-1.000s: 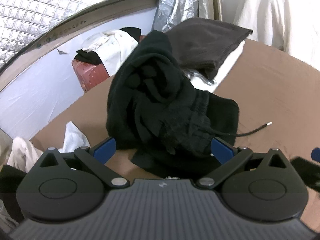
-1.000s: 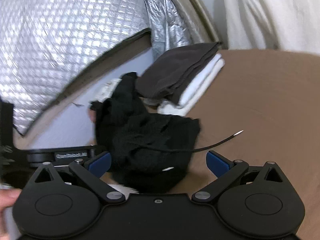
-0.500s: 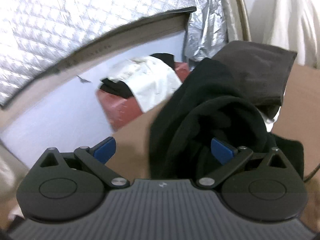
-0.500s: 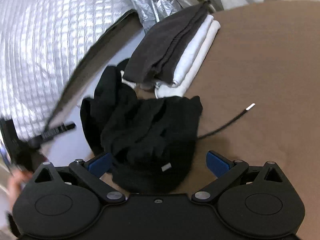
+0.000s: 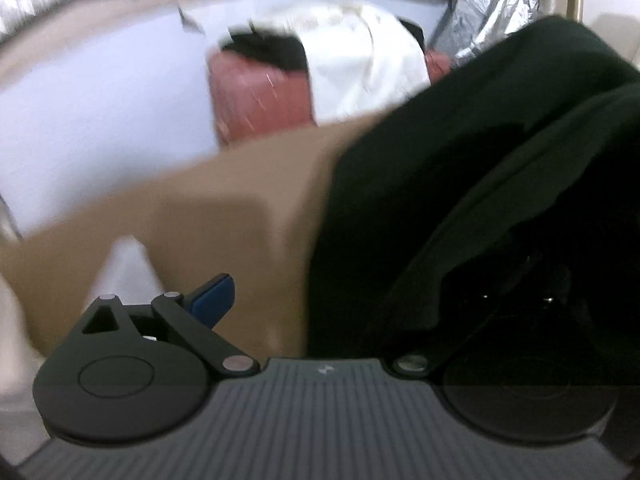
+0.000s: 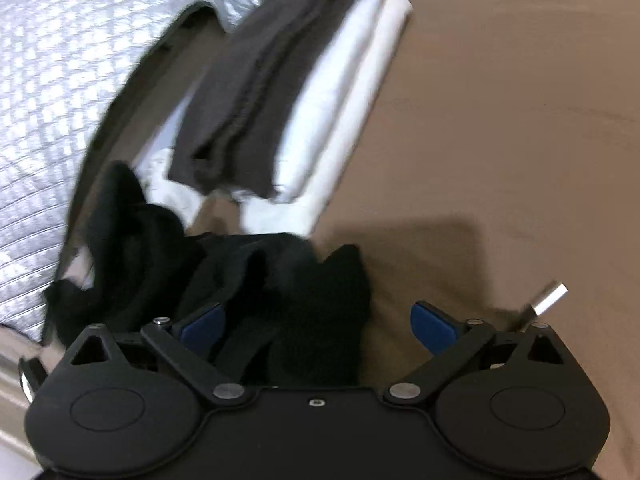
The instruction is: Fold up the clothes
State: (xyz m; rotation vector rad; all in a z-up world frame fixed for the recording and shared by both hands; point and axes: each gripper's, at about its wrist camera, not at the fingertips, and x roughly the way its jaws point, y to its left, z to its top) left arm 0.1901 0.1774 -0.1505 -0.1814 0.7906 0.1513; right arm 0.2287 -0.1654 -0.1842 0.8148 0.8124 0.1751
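Black garment [image 6: 248,280] bunched at the tabletop [image 6: 500,140] edge.
Bare brown surface right of it; right claw [image 6: 316,320] spread wide; left claw [image 5: 360,292] half buried in cloth, spread unclear.

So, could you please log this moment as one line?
left gripper: open, over black garment | right gripper: open, at black garment | folded stack: behind

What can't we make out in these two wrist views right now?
- Left gripper, left wrist view: its right finger is buried under the black garment, so open or shut can't be told.
- Red case and white cloth, left wrist view: motion blur wipes out detail.
- Black garment, right wrist view: its near part is hidden behind the right gripper, whose jaws are open; garment type unclear.
- Cord tip, right wrist view: the cord runs behind the gripper linkage.
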